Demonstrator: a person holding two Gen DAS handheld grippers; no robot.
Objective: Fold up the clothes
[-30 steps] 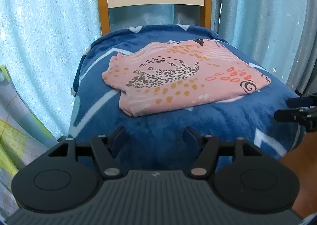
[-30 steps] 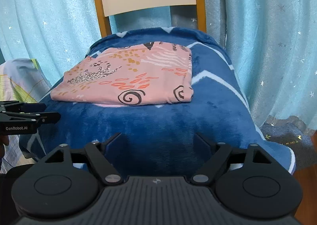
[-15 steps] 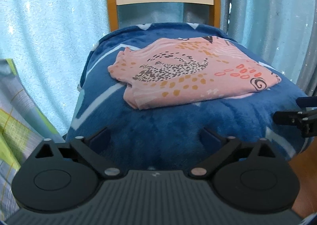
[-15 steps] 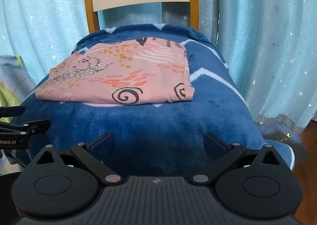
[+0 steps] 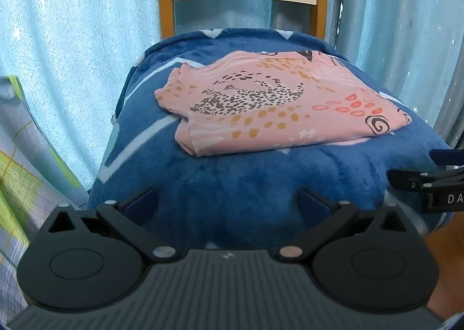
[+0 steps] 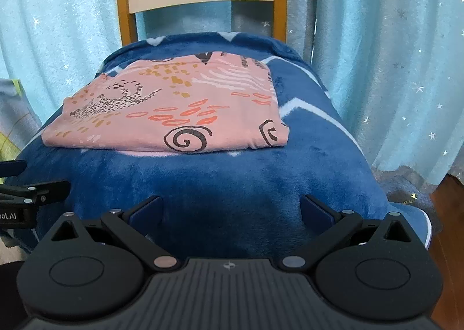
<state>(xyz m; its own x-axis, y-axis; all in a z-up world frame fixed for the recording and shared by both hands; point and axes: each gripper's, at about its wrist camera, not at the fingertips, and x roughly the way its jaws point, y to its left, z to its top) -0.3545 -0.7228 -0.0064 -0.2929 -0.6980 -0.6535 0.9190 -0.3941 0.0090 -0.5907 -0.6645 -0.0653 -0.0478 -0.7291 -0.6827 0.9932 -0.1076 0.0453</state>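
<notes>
Folded pink patterned cotton garment point(image 5: 278, 106) lies on a chair's blue plush blanket point(image 6: 232, 185).
Left gripper point(image 5: 229, 202) and right gripper point(image 6: 232, 208) hover near the blanket's front edge, jaws wide apart, holding nothing.

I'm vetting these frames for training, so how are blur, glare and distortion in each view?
Left wrist view: strong fisheye bowing with dark corners; the pink garment is sharp, while the right claw at the edge is smeared; no glare. Right wrist view: same bowing, even soft light, the garment print is crisp, and the curtain is slightly soft.

Both grippers' jaws now wider apart
</notes>
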